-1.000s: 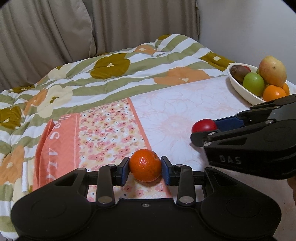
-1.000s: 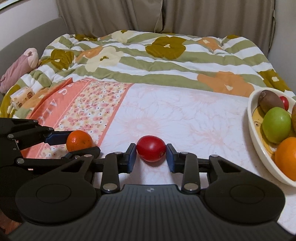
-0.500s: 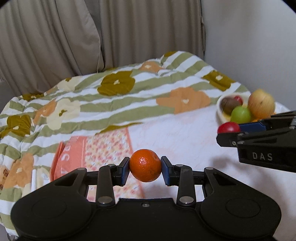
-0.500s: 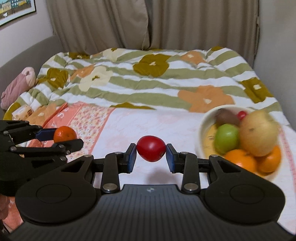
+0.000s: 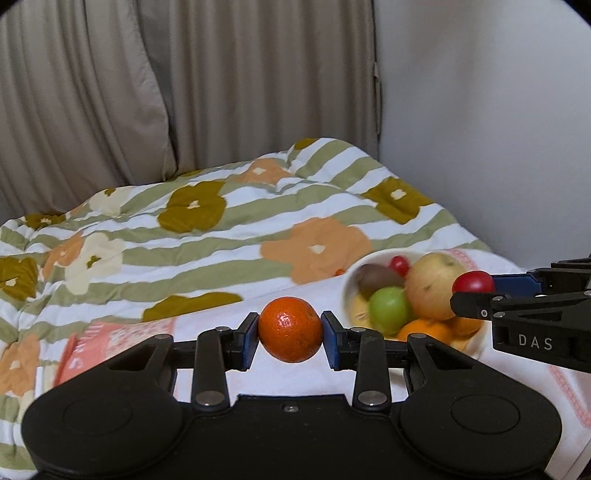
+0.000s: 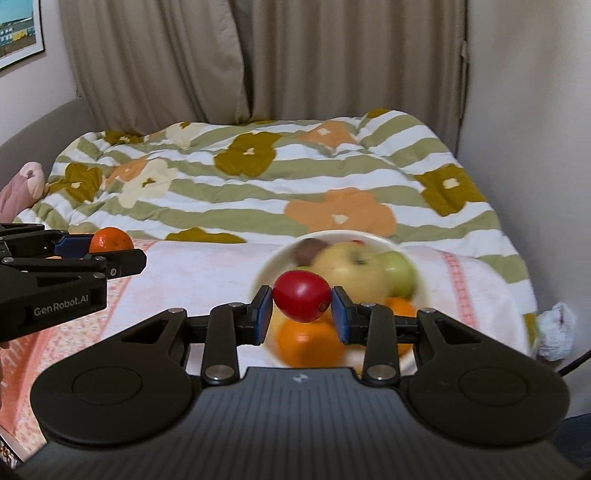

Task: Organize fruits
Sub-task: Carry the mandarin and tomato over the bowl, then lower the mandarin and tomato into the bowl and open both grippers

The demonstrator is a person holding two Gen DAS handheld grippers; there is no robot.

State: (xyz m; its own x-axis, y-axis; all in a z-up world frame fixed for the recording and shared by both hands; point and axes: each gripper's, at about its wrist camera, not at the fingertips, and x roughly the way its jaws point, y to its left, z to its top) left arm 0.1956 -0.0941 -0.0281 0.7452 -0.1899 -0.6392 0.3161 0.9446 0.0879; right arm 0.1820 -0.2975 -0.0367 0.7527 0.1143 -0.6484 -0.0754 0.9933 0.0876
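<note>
Showing a framed picture (image 6: 18, 33) only in the right view, left gripper (image 5: 290, 330) pinches orange (image 5: 290, 328) mid-air, right gripper (image 6: 301, 301) pinches red fruit (image 6: 301, 295) above bowl (image 6: 266, 269).

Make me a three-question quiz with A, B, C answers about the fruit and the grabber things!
1. Where is the white bowl of fruit?
A. on the bed
B. on the floor
C. on a shelf

2. What colour is the fruit in the left gripper?
A. green
B. orange
C. purple

3. What is the right gripper doing?
A. hanging open with nothing in it
B. pinching the bowl's rim
C. squeezing a red fruit

Answers:
1 A, the bowl sits on the pink cloth on the bed.
2 B, an orange ball sits between the blue pads.
3 C, both pads press the red fruit's sides, in front of the bowl.
</note>
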